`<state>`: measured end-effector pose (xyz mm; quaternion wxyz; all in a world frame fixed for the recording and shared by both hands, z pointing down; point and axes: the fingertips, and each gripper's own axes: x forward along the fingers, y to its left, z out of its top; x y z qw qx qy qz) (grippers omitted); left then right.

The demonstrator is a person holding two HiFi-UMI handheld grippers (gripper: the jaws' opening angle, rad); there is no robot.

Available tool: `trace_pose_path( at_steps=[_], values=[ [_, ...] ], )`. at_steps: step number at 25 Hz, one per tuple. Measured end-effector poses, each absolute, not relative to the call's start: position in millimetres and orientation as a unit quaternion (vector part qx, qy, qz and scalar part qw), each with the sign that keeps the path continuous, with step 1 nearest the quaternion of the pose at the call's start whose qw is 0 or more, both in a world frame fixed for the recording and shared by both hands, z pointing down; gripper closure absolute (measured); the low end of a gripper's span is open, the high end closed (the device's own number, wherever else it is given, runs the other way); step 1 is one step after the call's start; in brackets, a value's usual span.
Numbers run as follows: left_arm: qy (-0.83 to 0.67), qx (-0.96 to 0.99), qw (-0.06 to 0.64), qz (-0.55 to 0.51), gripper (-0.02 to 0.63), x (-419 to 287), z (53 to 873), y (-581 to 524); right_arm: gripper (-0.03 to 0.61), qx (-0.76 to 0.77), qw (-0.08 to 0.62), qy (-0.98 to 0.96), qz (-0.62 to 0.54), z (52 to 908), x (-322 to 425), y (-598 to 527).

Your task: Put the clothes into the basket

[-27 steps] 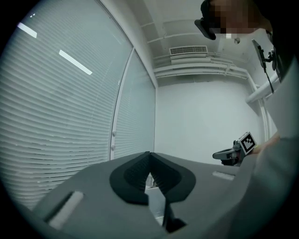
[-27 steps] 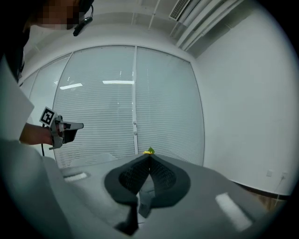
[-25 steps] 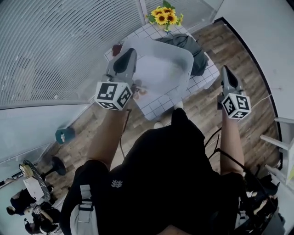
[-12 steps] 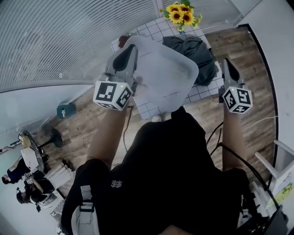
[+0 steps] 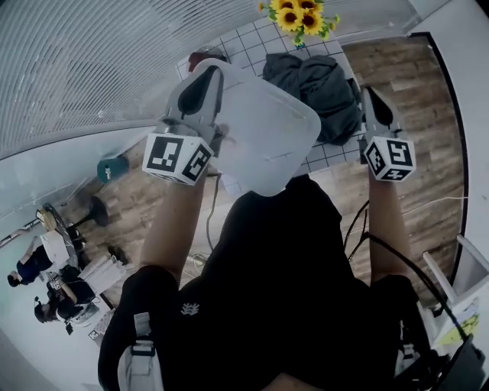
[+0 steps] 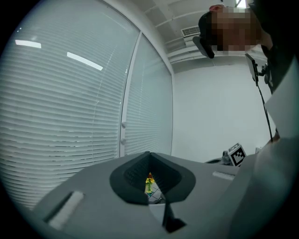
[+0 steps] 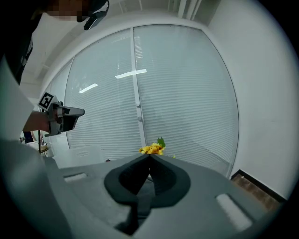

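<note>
Translucent plastic basket [image 5: 302, 122], standing on the white-tiled worktop [image 5: 248, 46]; we take it as our landmark. Dark grey clothes [image 5: 317, 84]: heaped on the tiles just beside the basket's right wall, outside it. Sunflowers [image 5: 299, 17]: beyond the basket's far right corner. Left claw [image 5: 212, 75]: over the basket's left rim, pressed together, we see nothing held. Right claw [image 5: 367, 93]: well right of the basket, past the clothes, pressed together, empty.
</note>
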<state>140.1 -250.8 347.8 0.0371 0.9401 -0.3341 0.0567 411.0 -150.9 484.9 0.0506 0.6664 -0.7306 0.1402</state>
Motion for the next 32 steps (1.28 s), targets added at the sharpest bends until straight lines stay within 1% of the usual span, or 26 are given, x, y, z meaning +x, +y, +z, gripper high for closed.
trace_pose_path(
  at_steps=[5,12,20,21,23,25,29,31,32],
  values=[
    [-0.316,0.946,0.024,0.074,0.609,148.9,371.8,-254.7,0.578,0.669,0.056,-0.732,0.117,491.6,396.7,-160.5],
    [-0.316,0.944,0.032,0.086,0.609,144.7,400.9,-260.6,0.578,0.659,0.091,-0.728,0.165,535.3,388.7,-159.0],
    [-0.314,0.943,0.034,0.106,0.609,150.7,423.9,-266.6,0.575,0.637,0.11,-0.742,0.178,570.4,381.9,-167.2],
    [-0.315,0.942,0.032,0.11,0.609,151.3,426.6,-266.3,0.536,0.634,0.111,-0.743,0.183,575.0,381.7,-168.0],
    [-0.315,0.942,0.034,0.113,0.609,152.3,431.9,-266.6,0.526,0.632,0.11,-0.744,0.189,583.3,383.9,-169.6],
    [-0.318,0.94,0.041,0.114,0.609,152.8,436.9,-267.4,0.486,0.629,0.106,-0.745,0.192,589.9,386.8,-171.1],
    [-0.332,0.936,0.044,0.107,0.609,153.4,440.9,-269.8,0.33,0.623,0.125,-0.749,0.189,603.4,388.2,-173.0],
    [-0.344,0.933,0.044,0.097,0.609,153.2,439.1,-270.0,0.28,0.619,0.135,-0.751,0.188,610.0,388.1,-174.8],
    [-0.346,0.932,0.045,0.095,0.609,153.9,439.1,-269.0,0.243,0.616,0.137,-0.752,0.189,613.0,387.7,-176.0]
  ],
)
